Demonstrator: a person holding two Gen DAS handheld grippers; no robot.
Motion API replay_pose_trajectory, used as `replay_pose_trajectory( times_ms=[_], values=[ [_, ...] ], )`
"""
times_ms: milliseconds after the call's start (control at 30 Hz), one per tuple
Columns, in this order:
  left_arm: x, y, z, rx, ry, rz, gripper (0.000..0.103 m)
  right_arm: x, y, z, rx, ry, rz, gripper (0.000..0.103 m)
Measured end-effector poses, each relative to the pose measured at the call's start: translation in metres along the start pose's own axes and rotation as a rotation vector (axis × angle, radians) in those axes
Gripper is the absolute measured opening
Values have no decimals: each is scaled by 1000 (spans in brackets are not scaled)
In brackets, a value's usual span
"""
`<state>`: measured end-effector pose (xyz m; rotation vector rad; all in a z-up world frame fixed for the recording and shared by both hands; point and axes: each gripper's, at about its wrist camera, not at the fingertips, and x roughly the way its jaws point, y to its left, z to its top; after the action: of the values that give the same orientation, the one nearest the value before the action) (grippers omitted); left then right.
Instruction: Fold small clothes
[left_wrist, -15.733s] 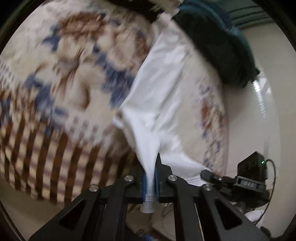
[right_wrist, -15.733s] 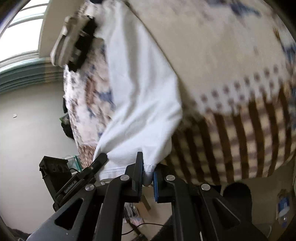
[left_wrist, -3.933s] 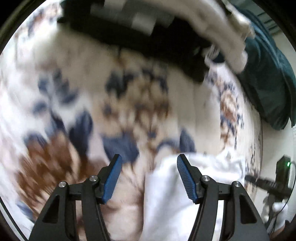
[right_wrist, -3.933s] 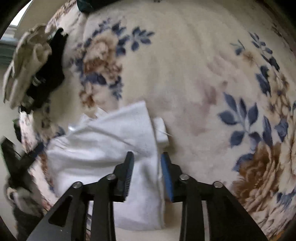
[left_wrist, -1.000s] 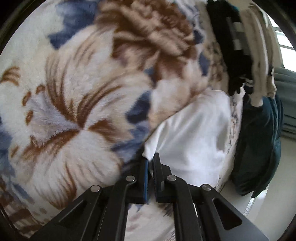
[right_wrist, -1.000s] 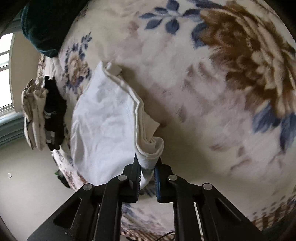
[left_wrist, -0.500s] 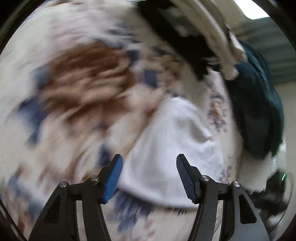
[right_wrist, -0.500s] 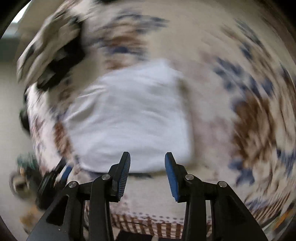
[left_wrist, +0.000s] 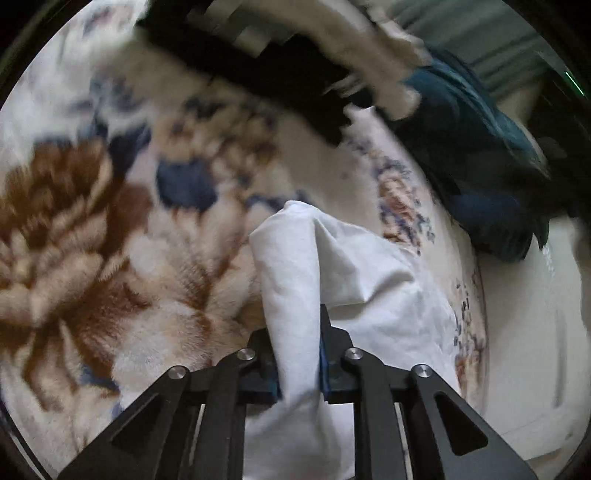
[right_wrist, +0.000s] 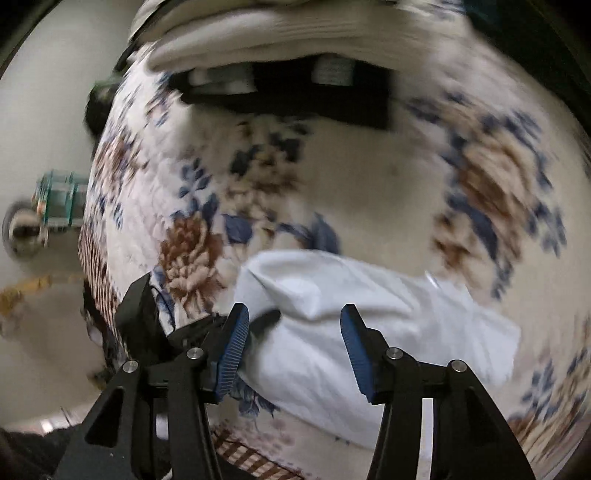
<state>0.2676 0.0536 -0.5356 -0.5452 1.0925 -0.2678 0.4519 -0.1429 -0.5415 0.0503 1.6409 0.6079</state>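
Left side first: the left gripper (left_wrist: 297, 354) has its jaws closing — pinching a bunched-up fold of the white garment (left_wrist: 373, 291), which lies on the floral blanket (left_wrist: 110, 240) near its right edge. The dark teal cloth (left_wrist: 476, 155) sits at the far right corner. Over to the right gripper (right_wrist: 291, 345) — jaws spread and opening, hovering over the garment without gripping it. A black-and-cream clothes pile (right_wrist: 295, 85) lies along the blanket's far edge.
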Motion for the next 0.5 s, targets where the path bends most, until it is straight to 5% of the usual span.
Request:
replay_pose_trajectory(
  times_ms=[167,367,400,433,467,500],
  values=[
    [-8,-34,-11,186,-81,122,12,31,25,18,-87,87,-42,54],
    [-3,-50,-11,313,-98,192,12,58,0,20,212,206,115,54],
    [-2,-52,-12,327,-97,198,12,59,0,20,224,203,126,49],
    [1,-54,-12,335,-97,199,12,58,0,19,225,182,125,16],
    [1,-53,-12,334,-96,201,12,58,3,19,214,164,89,2],
    [1,-53,-12,337,-93,204,12,56,4,20,211,140,62,2]
  ],
)
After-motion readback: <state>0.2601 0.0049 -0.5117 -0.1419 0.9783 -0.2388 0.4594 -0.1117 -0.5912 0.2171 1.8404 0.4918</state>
